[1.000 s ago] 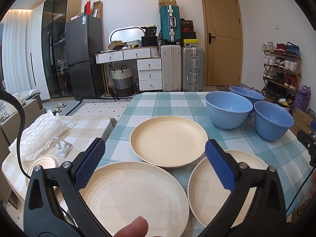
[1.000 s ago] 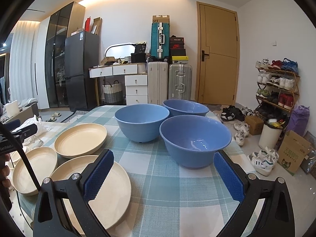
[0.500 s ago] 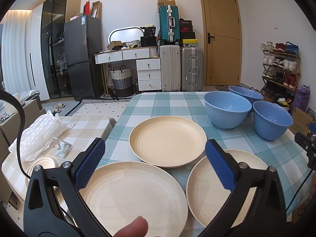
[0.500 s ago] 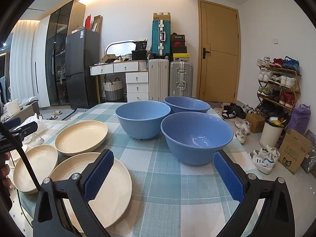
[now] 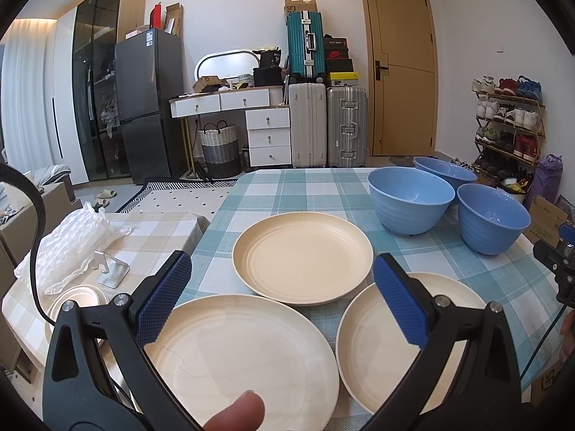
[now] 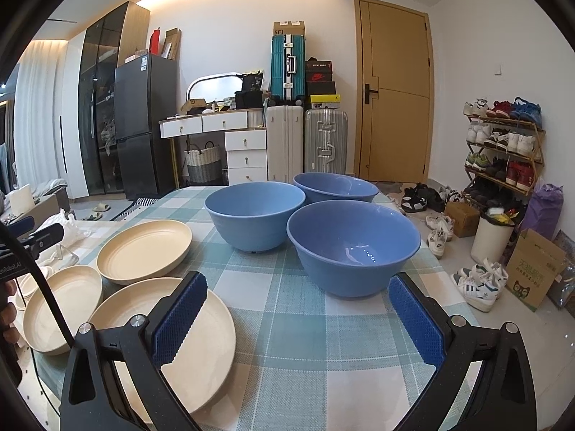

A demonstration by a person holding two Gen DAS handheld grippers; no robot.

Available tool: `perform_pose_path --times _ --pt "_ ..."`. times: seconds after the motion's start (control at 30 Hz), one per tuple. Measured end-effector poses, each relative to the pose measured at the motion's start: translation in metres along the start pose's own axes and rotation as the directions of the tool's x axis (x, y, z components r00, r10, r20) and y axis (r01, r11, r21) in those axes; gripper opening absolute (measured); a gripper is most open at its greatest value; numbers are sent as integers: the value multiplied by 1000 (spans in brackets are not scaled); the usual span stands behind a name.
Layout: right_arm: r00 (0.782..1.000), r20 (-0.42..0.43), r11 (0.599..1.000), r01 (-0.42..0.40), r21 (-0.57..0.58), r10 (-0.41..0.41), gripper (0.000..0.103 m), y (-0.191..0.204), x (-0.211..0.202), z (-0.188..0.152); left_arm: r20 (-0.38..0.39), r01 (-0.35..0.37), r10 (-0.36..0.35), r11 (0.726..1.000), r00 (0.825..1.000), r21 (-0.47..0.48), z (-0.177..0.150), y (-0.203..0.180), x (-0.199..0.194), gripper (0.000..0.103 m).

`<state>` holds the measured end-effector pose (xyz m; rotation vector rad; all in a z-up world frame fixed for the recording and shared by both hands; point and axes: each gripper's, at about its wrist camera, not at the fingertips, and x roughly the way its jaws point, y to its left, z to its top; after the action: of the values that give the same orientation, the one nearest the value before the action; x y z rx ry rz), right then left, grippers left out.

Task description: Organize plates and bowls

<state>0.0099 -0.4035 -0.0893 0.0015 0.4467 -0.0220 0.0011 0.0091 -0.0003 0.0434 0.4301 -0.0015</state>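
Three cream plates lie on the checked tablecloth: a far one [image 5: 302, 258], a near left one [image 5: 237, 355] and a near right one [image 5: 388, 344]. Three blue bowls stand to their right: the middle bowl [image 5: 409, 199], the nearest bowl [image 5: 492, 219] and the farthest bowl [image 5: 445, 170]. My left gripper [image 5: 282, 303] hangs open above the near plates, holding nothing. My right gripper [image 6: 298, 318] is open just short of the nearest bowl [image 6: 354, 246], with the other bowls [image 6: 255, 215] [image 6: 334, 186] beyond it and the plates [image 6: 143, 246] [image 6: 63, 307] [image 6: 201, 341] to its left.
A lower side table [image 5: 154, 230] on the left carries bubble wrap [image 5: 72, 244], a metal stand [image 5: 113, 269] and a small plate [image 5: 77, 301]. Shoes [image 6: 478, 283], boxes [image 6: 535, 269] and a shoe rack [image 6: 503, 151] stand on the floor right of the dining table [image 6: 309, 341].
Both grippers have drifted slightly; the bowls sit a little higher in the right wrist view. Nothing was grasped or moved.
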Motion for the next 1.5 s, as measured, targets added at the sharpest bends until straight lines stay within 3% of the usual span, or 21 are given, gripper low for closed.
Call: perform_pose_path --times 0.5,0.93,1.07,1.33,1.5 --pt "998 36 999 51 -18 -50 103 -2 -5 1 0 1 -1 1000 1000 2 0 -6 -1 101" --pt "1000 -1 999 -1 36 1 103 -10 -1 -1 1 6 -6 1000 1000 2 0 -8 -2 101" --pt "999 4 999 40 -20 -40 103 -5 -1 3 6 27 -27 1000 1000 10 4 -14 -5 101" --pt "999 -33 999 -14 -30 13 103 -23 3 33 -12 75 -74 995 997 72 38 -41 -6 101" --pt "1000 -31 993 -6 -120 2 103 -29 8 64 -61 156 -153 986 986 59 67 -48 8 101"
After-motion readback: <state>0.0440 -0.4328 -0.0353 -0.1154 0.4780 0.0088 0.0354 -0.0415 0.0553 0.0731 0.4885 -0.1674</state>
